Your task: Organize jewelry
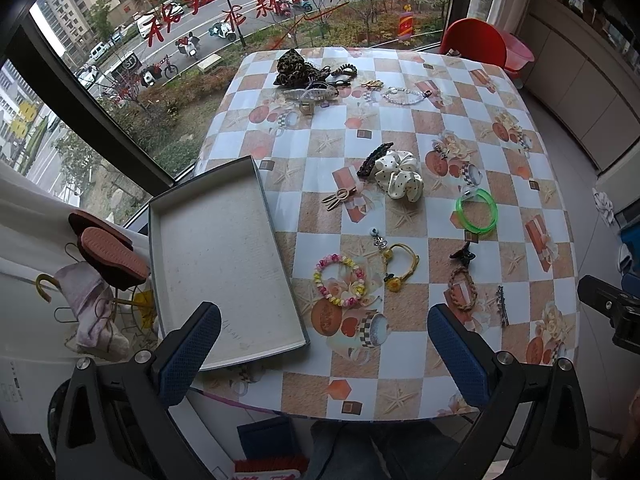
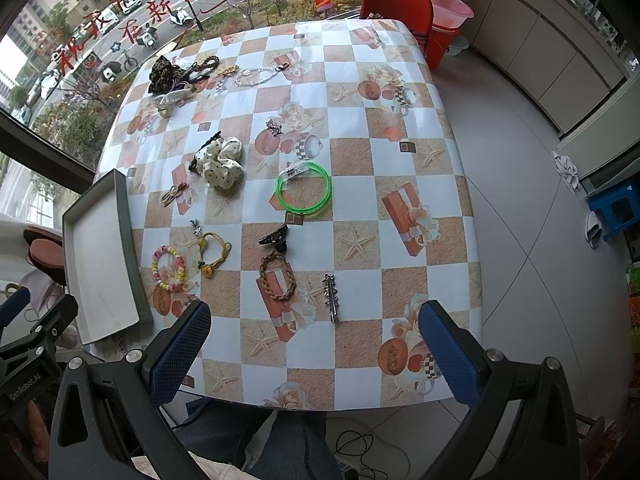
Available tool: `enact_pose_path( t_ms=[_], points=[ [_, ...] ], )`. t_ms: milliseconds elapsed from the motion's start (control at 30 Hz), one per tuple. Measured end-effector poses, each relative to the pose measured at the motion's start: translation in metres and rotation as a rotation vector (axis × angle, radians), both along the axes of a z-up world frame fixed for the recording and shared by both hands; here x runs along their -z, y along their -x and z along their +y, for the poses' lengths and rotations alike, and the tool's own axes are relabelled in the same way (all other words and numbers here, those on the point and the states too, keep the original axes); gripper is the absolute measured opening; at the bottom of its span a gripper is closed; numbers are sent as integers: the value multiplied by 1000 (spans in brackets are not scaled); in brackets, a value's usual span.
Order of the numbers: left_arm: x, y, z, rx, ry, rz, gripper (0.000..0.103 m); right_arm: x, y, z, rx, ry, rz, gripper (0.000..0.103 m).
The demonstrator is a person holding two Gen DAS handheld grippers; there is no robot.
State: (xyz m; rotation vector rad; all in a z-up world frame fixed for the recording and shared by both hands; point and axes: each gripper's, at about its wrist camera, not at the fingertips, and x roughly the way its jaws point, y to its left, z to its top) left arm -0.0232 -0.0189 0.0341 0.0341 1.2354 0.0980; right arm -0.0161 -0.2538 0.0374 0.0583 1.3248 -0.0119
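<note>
The jewelry is lying scattered over the checked bench (image 2: pixel 400 160), none of it yet in the shallow grey tray (image 1: pixel 216 256) that is sitting empty at the bench's left edge. Nearest the person are a pastel beaded bracelet (image 1: pixel 340 280) just beside the tray's long wall, a yellow cord bracelet (image 1: pixel 400 268) next to it, a brown braided bracelet (image 2: pixel 278 276), a metal hair clip (image 2: pixel 331 298) and a small black claw clip (image 2: pixel 274 236). Farther out are lying a green bangle (image 2: pixel 304 192), a cream dotted scrunchie (image 2: pixel 222 162) and, at the far end, a leopard-print scrunchie (image 1: pixel 290 66) in a heap with a pearl bracelet (image 1: pixel 404 96) beside it.

The sorting seems to be only starting. The left gripper (image 1: pixel 324 356) is hovering with its jaws spread wide and holding nothing, above the near edge between tray and beaded bracelet. The right gripper (image 2: pixel 314 352) is likewise gaping and empty, with the hair clip and braided bracelet just ahead of it.

The next move probably calls for lowering one gripper onto a near piece, likely the beaded bracelet, pinching its thin rim flat against the bench, then carrying it into the tray.
</note>
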Motion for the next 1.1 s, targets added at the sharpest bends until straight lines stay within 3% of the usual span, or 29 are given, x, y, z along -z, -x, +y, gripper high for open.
enact_pose_path(
  t_ms=[1100],
  points=[
    [-1,0,0,1,1,5,103,1,0,1,1,1,6,103]
  ],
)
